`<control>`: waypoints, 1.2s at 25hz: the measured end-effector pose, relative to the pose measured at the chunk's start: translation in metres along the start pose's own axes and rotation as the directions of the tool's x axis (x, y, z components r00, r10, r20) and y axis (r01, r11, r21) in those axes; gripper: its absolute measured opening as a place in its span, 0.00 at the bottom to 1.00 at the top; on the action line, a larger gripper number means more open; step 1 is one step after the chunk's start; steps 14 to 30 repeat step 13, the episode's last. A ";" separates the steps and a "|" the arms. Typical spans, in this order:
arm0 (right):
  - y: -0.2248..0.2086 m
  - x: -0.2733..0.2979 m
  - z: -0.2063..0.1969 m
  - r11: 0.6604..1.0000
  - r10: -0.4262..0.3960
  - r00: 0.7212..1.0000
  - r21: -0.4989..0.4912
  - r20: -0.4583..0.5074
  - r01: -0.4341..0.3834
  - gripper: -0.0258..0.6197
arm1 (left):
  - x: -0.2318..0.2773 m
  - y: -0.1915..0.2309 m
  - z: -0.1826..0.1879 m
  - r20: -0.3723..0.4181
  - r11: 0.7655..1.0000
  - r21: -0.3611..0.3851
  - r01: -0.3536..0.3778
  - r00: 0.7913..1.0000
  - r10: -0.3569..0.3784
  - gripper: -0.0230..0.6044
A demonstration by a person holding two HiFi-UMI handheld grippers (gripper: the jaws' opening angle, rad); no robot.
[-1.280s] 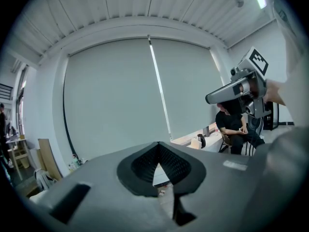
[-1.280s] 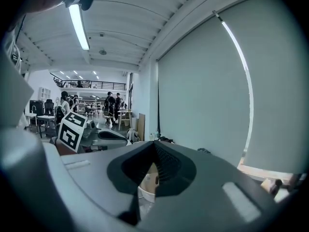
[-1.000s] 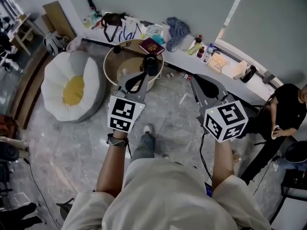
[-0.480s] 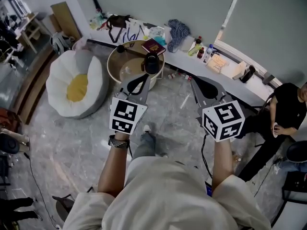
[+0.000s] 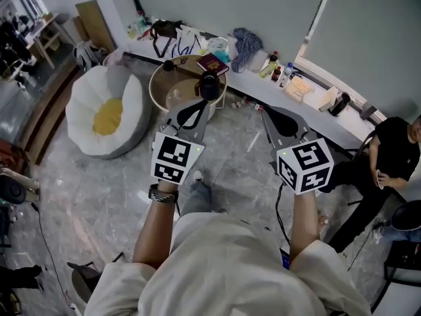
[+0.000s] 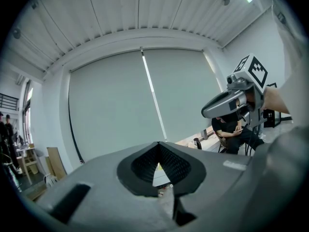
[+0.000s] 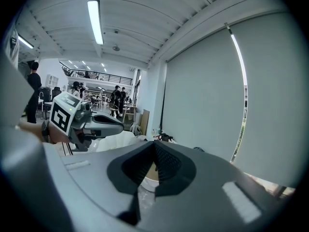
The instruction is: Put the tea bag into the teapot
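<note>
Grippers first, from the head view: the left gripper [image 5: 198, 105] and right gripper [image 5: 268, 110] are both held out over the marble floor [image 5: 99, 196], jaws pressed together, nothing in either. The round table [image 5: 158, 92] sits just past the left gripper's tip. A dark pot-like thing [image 5: 208, 84], probably the teapot, stands on the table's right side, with a red book [image 5: 212, 62] behind it. Can't make out the tea bag. An egg-shaped beanbag [image 5: 105, 114] sits left of the table.

Left gripper view: jaws shut and empty, pointing at a window blind [image 6: 116, 105].

Right gripper view: same deal, closed on nothing.
</note>
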State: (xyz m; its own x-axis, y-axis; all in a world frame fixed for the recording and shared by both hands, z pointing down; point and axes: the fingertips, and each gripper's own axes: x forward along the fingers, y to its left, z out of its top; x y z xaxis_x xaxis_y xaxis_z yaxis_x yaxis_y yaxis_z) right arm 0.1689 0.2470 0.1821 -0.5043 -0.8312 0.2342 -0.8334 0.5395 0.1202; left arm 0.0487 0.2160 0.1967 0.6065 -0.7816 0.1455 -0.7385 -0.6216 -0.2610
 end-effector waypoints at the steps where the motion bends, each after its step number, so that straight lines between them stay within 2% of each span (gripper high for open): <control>1: 0.001 -0.001 0.001 1.000 0.001 1.000 -0.001 0.000 -0.001 0.05 | -0.003 0.000 0.001 0.000 1.000 0.000 -0.003 1.000 0.003 0.03; 6: 0.017 -0.007 0.012 1.000 0.003 1.000 -0.003 0.005 -0.003 0.05 | -0.025 0.006 0.010 0.001 1.000 0.002 -0.013 1.000 0.013 0.03; 13: 0.030 -0.003 0.010 1.000 0.011 1.000 0.000 0.009 -0.011 0.05 | -0.041 0.015 0.004 -0.006 1.000 0.011 -0.025 1.000 0.025 0.03; 30: 0.030 -0.003 0.010 1.000 0.011 1.000 0.000 0.009 -0.011 0.05 | -0.041 0.015 0.004 -0.006 1.000 0.011 -0.025 1.000 0.025 0.03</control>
